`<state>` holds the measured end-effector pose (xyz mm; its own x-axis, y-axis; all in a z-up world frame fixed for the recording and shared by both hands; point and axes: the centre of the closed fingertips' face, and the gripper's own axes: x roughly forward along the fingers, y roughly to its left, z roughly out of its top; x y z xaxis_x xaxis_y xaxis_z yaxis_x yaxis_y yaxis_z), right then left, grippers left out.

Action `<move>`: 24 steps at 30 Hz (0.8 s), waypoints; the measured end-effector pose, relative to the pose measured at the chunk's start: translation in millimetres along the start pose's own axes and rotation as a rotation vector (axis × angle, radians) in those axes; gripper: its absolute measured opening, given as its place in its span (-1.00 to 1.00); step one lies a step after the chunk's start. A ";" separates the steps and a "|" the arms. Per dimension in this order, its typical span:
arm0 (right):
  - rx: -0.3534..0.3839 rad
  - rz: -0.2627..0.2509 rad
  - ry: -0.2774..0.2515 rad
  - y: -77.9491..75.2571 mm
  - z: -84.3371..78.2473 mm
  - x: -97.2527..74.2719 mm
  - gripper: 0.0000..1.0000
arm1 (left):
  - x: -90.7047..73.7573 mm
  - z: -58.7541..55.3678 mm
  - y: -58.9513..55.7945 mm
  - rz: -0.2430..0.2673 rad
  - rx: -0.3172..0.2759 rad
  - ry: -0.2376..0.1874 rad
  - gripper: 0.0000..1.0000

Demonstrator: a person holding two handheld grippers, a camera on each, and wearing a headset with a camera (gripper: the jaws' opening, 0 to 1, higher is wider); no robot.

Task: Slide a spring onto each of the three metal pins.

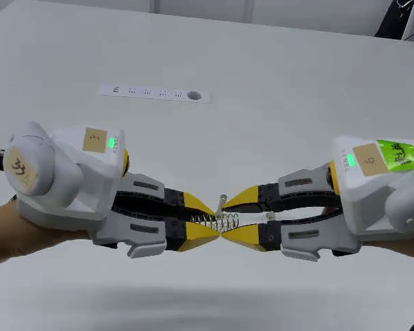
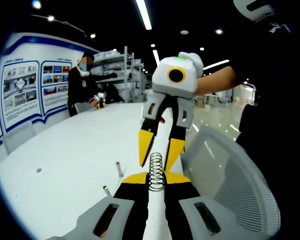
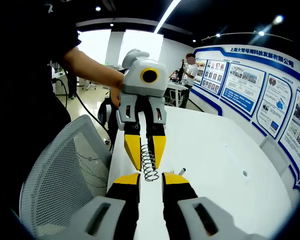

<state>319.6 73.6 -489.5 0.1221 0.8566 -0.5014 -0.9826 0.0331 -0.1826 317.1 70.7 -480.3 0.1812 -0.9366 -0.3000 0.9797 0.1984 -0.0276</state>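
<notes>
White tabletop (image 1: 297,103) spreads through the head view, a power strip (image 1: 155,92) lying well behind the grippers. The left gripper (image 1: 214,225) and right gripper (image 1: 225,221) face tip to tip with a spring (image 1: 207,221) between them. A metal pin (image 1: 222,202) stands just behind.

The left gripper view has its jaws pinched on the spring. Two pins (image 2: 119,168) stand on the table to the left, and a mesh chair back (image 2: 230,175) is on the right.

The right gripper view has its jaws parted on either side of the spring's end. Display boards (image 3: 250,80) line the wall.
</notes>
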 end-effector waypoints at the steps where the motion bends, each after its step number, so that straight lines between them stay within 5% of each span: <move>1: 0.014 0.008 -0.017 2.3 0.5 0.1 -0.65 | -0.8 1.5 0.8 0.003 -0.004 -0.006 -0.81; 19: 0.168 0.038 -0.203 -1.0 21.3 -10.7 -0.75 | 6.9 0.7 -3.5 0.005 0.033 0.023 -0.81; 24: 0.241 0.046 -0.221 -1.9 19.5 -14.6 -0.77 | 12.5 0.6 -1.7 0.017 0.036 0.023 -0.81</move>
<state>316.9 71.1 -465.4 0.0693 0.9500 -0.3043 -0.9945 0.0899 0.0542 317.8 58.6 -483.4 0.1961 -0.9264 -0.3215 0.9791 0.2031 0.0120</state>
